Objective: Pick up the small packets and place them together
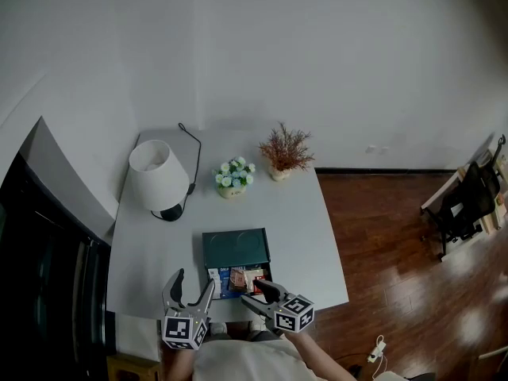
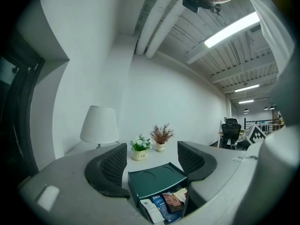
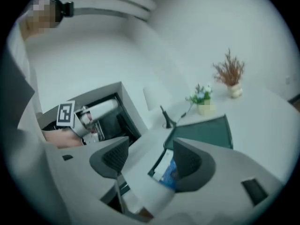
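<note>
Fingers of both my grippers stand wide apart with nothing pinched: left gripper point(image 1: 195, 279) and right gripper point(image 1: 253, 290) hover over the near edge of the white table point(image 1: 305, 221). Before them lies the green box point(image 1: 235, 247), with the small packets point(image 1: 238, 279) bunched together in its open near end. I judge the gathering nearly done, since I see no stray packet elsewhere.

An office, by the look of it: an open-plan room with long strip lights point(image 2: 232, 28) and bare pipes point(image 2: 157, 22) on an exposed ceiling point(image 2: 262, 55), and a black office chair point(image 2: 231, 125) far to the right of the left fingers point(image 2: 112, 165). Straight beyond those fingers a white surface point(image 2: 153, 161) carries a lamp point(image 2: 99, 124), flowers point(image 2: 140, 143) and a dried plant point(image 2: 161, 135); the floor point(image 1: 397, 236) is wood.
</note>
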A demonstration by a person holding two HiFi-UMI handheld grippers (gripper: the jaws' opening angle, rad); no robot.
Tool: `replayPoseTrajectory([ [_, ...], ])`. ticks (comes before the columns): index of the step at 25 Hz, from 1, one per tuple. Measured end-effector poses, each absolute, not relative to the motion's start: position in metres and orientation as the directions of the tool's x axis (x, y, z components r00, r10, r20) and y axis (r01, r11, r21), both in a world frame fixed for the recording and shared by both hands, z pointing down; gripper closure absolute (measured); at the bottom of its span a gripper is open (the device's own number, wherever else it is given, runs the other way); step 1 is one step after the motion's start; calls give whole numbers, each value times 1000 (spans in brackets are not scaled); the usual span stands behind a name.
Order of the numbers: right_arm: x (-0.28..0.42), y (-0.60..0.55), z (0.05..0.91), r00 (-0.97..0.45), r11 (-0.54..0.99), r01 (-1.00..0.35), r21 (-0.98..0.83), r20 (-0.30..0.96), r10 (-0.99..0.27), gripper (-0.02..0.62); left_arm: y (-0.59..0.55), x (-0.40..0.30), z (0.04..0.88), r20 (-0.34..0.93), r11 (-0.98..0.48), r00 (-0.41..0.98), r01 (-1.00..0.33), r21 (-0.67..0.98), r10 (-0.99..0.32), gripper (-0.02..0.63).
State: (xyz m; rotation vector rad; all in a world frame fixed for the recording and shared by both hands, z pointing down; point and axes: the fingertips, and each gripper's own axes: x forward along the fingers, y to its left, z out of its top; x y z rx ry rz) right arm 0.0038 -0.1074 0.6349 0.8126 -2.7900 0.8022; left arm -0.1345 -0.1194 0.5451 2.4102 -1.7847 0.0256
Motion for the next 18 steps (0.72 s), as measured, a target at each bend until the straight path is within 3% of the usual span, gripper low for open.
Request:
replayPoseTrajectory([
  [3, 24, -132, 575, -784, 745, -616, -257, 110, -611, 288, -118, -132, 537, 68, -292, 300, -950, 108, -951, 284],
  [7, 54, -147, 524, -633, 632, -770, 89, 19, -774, 288, -115, -129, 524, 17, -301, 304, -949, 97, -953, 284],
  [11, 67, -149, 503, -575, 570, -815, 103, -28, -818, 288, -113, -121, 518, 4, -328, 328, -944, 45, -945, 278],
  [18, 71, -158, 519, -583, 581, -810, 81, 0, -812, 302, -122, -117, 530, 50, -334, 336, -941, 44, -940, 279],
])
